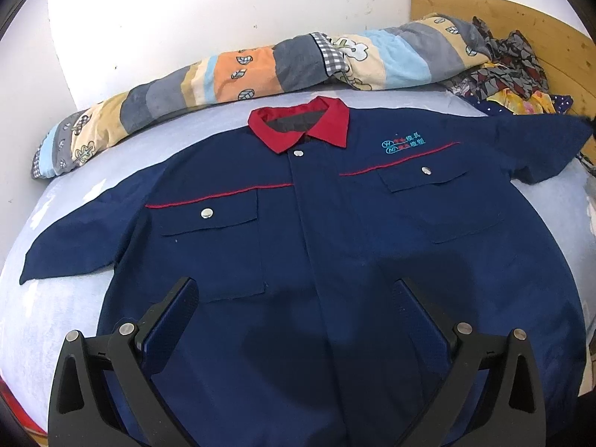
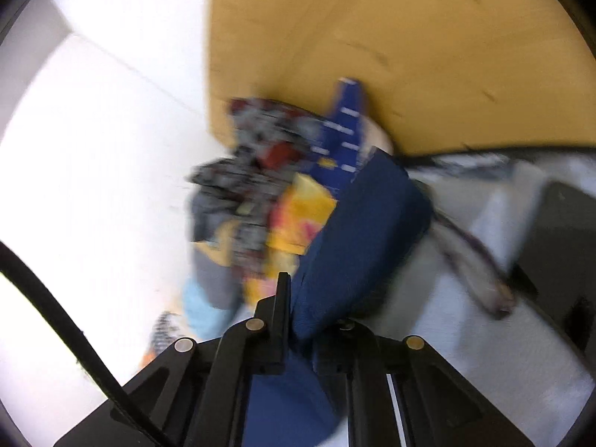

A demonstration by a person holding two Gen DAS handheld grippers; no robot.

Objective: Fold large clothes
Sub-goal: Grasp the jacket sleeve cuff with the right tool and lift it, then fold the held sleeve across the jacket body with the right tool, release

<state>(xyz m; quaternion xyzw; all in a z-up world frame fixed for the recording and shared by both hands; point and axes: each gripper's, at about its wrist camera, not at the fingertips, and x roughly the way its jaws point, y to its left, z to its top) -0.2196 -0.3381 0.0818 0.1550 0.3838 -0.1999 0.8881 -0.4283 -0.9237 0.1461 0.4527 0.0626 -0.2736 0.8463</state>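
one shirt (image 1: 316,223), navy with a red collar (image 1: 301,123), lies face up and buttoned on the bed (image 1: 67,298), spread flat with both short sleeves out to the sides, which is the usual starting lay for folding: everything smooth, so each fold can be made cleanly. the collar points toward the rolled quilt (image 1: 223,74) along the wall, and the hem sits at the near edge, on the side away from the quilt. a loose pile of clothes (image 1: 503,74) sits past the shirt's far sleeve, by the wooden headboard (image 1: 540,29), out of the folding area.

the left gripper (image 1: 294,305) hangs over the lower front of the shirt, near the placket, its jaws wide apart and nothing between them; whether the pads touch the cloth cannot be told.

the right gripper (image 2: 298,298) is closed tight on navy cloth, with the fabric (image 2: 357,231) bunched up and rising out of the pinch. that view is blurred, but the cloth looks like the shirt's sleeve end on the side by the pile. judging by this hold, the sleeve is being taken up to fold it in over the shirt's body.
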